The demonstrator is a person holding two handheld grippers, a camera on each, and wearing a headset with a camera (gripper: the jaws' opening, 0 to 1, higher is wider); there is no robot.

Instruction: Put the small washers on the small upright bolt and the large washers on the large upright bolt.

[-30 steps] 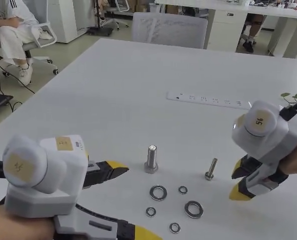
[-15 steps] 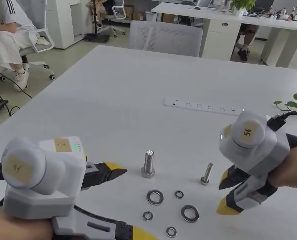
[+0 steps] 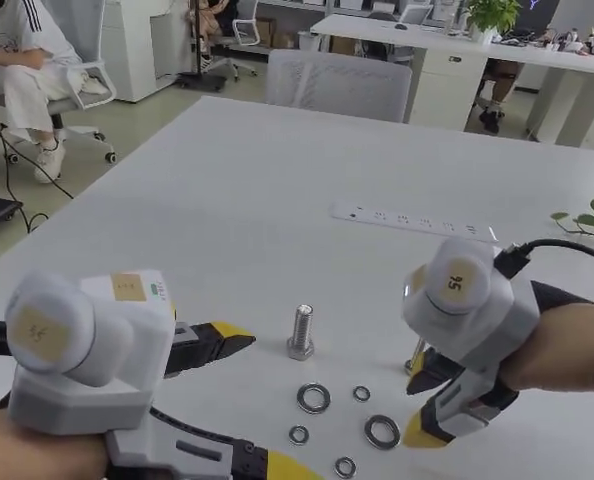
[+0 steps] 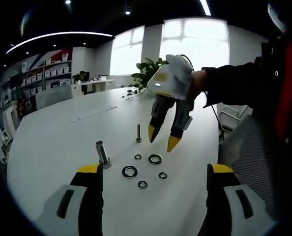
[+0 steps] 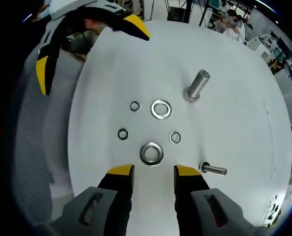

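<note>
Five washers (image 5: pixel 122 133) loose on the table (image 3: pixel 227 230). Right gripper (image 5: pixel 153 171), jaws partly open, hovers over a large washer (image 5: pixel 151 153) near the small bolt (image 5: pixel 214 169): pinch its rim squarely, lift level. Left gripper (image 4: pixel 154 169) gapes wide, empty.

Right cap: right sticker (image 3: pixel 456 283), round and yellow, on the round cap of my right gripper (image 3: pixel 413 405). Handwritten in dark ink, tilted; I read it as "56".
Left cap: left sticker (image 3: pixel 34 333), round and yellow, on the round cap of my left gripper (image 3: pixel 269 400). Two faint handwritten characters, too blurred for me to read.
Left housing: tan label (image 3: pixel 128 287) on top of the left gripper's white body. One small dark mark on it, too small to read.
Table: power strip (image 3: pixel 414 222), white, lying across the far side. Its markings are too small for me to make out.
</note>
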